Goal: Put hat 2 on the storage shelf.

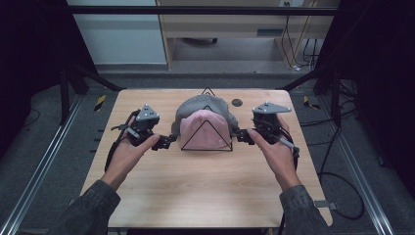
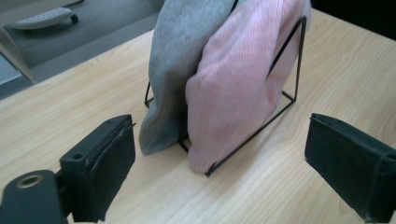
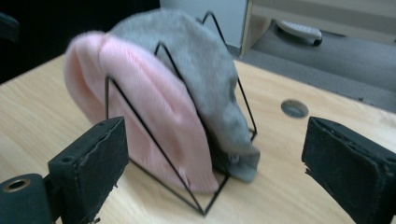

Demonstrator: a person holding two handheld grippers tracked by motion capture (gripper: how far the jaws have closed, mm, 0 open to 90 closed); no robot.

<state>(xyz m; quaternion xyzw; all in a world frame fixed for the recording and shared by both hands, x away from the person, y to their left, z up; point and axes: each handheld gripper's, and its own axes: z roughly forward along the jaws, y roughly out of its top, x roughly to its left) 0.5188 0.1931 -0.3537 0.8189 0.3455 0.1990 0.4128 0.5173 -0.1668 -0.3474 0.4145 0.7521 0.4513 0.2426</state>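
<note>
1. A pink hat [image 1: 204, 129] and a grey hat [image 1: 201, 104] drape the wire rack [image 1: 205, 140], hiding its middle wires.
2. The left gripper [image 1: 165, 142] and right gripper [image 1: 241, 136] flank the rack mid-tabletop [image 1: 205, 186], fingers spread wide, empty.

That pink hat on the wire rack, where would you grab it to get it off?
Probably by the pink hat's lower side edge, which hangs free past the wire rack. Come in from the left with the open left tongs, already facing that edge. The grey hat covers its back.
</note>
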